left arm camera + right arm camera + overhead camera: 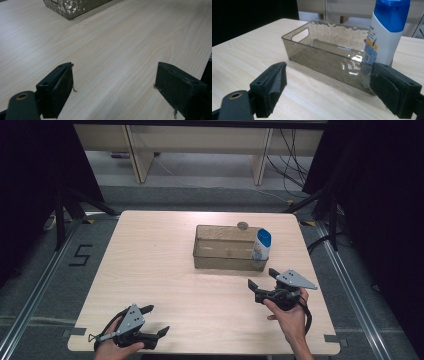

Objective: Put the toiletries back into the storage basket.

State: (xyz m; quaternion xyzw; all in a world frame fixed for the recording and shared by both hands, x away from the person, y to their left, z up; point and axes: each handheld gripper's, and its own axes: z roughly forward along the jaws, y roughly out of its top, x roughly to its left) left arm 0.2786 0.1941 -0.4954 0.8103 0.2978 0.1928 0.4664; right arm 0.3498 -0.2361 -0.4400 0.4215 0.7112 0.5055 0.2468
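On the right side of the tabletop (150, 270), my right tool (262, 279) sits just short of the bin (220, 260), jaws spread wide, nothing between them. Bin is a smoky see-through plastic box, long side facing me, standing toward the far right of the tabletop. Bottle (261, 245), white with a blue cap, stands upright inside the bin at its right end; right gripper view has it (384, 37) just beyond the near wall (324, 62), slightly right of the gap between my jaws. Small round grey thing (243, 225) sits at the bin's far rim, can't tell what it is. Left tool (157, 320) is parked low at the near left corner, well apart from everything, also fully open and empty; its own view looks across bare wood with just a corner of the bin (72, 7) at the top. My read: this is the approach step, right tool lining up on the bottle, no contact yet. Next move needs the right tool lifted over the near wall, shifted a bit right, then jaws closed around the bottle's body below the cap. Risk: clipping the rim and shoving the bin, or tipping the bottle.
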